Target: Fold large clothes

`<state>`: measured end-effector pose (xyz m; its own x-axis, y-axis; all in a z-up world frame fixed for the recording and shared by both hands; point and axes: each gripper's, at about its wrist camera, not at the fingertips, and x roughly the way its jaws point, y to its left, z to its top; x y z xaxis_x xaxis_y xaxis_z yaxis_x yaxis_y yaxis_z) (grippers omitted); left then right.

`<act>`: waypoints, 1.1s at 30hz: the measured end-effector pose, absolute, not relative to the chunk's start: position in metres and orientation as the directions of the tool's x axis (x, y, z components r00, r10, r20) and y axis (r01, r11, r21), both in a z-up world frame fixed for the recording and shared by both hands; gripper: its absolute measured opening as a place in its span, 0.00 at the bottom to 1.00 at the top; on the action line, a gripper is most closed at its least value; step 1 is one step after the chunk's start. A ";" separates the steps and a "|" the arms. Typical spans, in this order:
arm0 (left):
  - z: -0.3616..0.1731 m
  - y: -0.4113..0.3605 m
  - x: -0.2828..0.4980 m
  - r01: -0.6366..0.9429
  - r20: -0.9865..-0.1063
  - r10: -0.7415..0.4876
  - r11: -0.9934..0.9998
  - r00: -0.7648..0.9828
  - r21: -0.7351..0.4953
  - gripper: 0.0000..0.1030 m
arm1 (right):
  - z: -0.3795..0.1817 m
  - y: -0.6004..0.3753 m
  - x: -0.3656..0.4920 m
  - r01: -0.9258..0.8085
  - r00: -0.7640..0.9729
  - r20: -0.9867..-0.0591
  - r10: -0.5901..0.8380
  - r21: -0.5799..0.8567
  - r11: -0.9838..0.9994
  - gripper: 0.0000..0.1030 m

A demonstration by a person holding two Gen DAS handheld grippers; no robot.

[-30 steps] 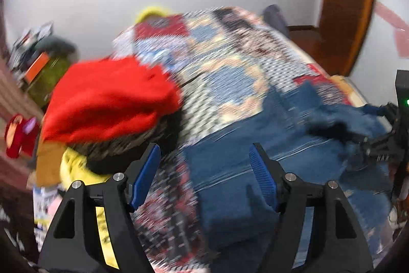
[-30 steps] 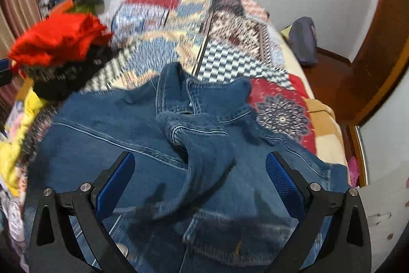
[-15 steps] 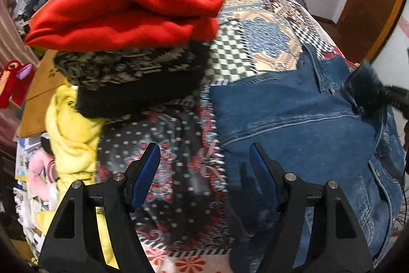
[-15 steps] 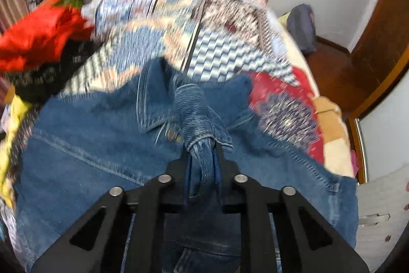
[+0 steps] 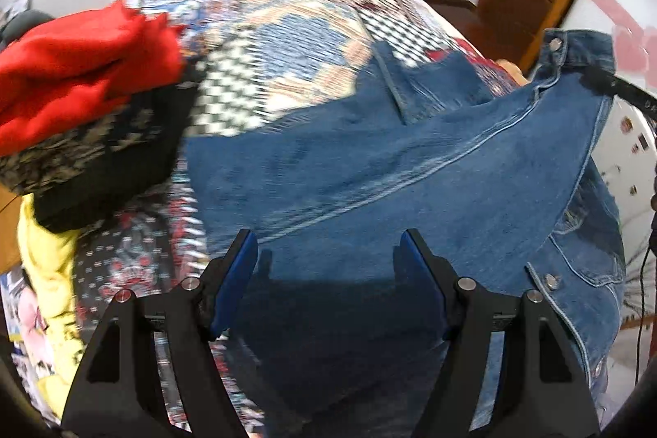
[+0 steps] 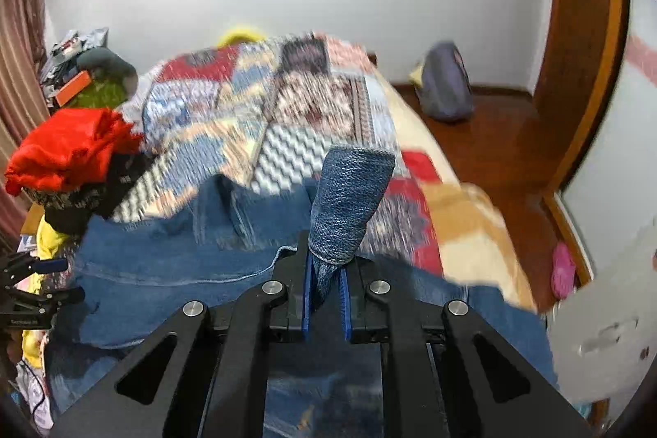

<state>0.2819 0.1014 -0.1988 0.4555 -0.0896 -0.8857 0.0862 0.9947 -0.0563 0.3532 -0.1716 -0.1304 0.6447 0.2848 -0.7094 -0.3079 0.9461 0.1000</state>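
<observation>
Denim jacket [image 5: 369, 167] on patchwork bed [image 5: 295, 27]; one sleeve end lifted.

Right hand-held gripper [image 6: 326, 300]: clenched on a bunched fold of the jacket, cloth standing up between the blue pads. Left hand-held gripper [image 5: 328, 274]: jaws apart, nothing between them, poised over the jacket's near left part. Jacket lies spread on the near half of the bed. Folded stack with red garment [image 5: 78, 68] on top sits at the left, beside the jacket.

Denim jacket [image 5: 369, 167] spread on the bedspread [image 5: 295, 27], stack of folded clothes [image 5: 82, 85] apparently just left of it
</observation>
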 end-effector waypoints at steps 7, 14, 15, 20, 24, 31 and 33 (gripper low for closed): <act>-0.223 0.079 0.287 0.096 -0.902 -0.081 0.994 0.425 -0.044 0.69 | -0.200 -0.198 0.352 -0.248 0.488 -0.831 0.267 0.162 0.955 0.09; -0.224 0.082 0.290 0.052 -0.898 -0.090 0.996 0.430 -0.074 0.69 | -0.219 -0.214 0.342 -0.183 0.442 -0.864 0.242 0.177 0.967 0.26; -0.224 0.081 0.290 0.050 -0.898 -0.085 0.996 0.433 -0.071 0.69 | -0.219 -0.215 0.342 -0.176 0.436 -0.868 0.238 0.177 0.968 0.28; -0.220 0.077 0.292 0.042 -0.893 -0.059 0.998 0.445 -0.045 0.69 | -0.211 -0.231 0.337 -0.134 0.424 -0.867 0.261 0.225 0.965 0.33; -0.210 0.070 0.295 0.053 -0.882 -0.064 0.998 0.467 -0.044 0.69 | -0.197 -0.243 0.331 -0.111 0.452 -0.852 0.264 0.241 0.964 0.34; -0.174 0.045 0.299 0.094 -0.828 -0.072 0.995 0.555 -0.024 0.69 | -0.159 -0.275 0.316 -0.036 0.571 -0.797 0.195 0.213 0.976 0.40; -0.162 0.035 0.300 0.103 -0.806 -0.073 0.995 0.588 -0.015 0.69 | -0.152 -0.287 0.312 0.004 0.597 -0.785 0.167 0.211 0.977 0.47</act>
<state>0.2997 0.0348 -0.1621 0.5881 -0.0730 -0.8055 0.1031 0.9946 -0.0148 0.3121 -0.2875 -0.1515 0.5968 0.1671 -0.7848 0.0043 0.9774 0.2114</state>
